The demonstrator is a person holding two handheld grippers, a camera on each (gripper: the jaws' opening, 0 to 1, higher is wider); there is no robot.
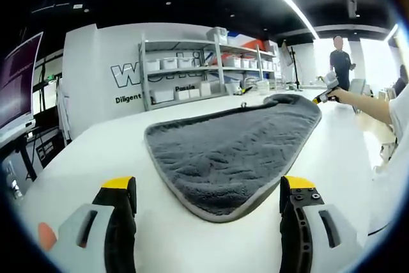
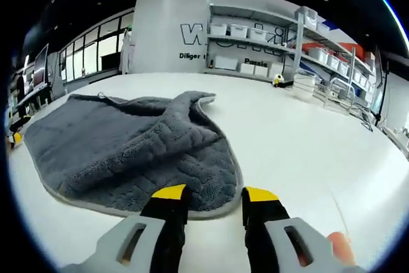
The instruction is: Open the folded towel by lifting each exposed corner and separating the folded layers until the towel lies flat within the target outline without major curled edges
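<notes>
The dark grey plush towel with its pale grey hem lay spread on the white table, one corner bunched in a raised fold. The left gripper gaped wide, holding nothing, just short of the hem. The right gripper stood slightly parted, empty, at the towel's near edge.

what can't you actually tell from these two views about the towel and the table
- Target outline: no line can be made out on the white table in the left gripper view, and the grey towel may cover it.
- Layers under the raised fold: right gripper view, hidden by the towel itself.
- Towel's near edge: right gripper view, partly behind the right gripper.
- Wall lettering: both views, cut by shelving.
</notes>
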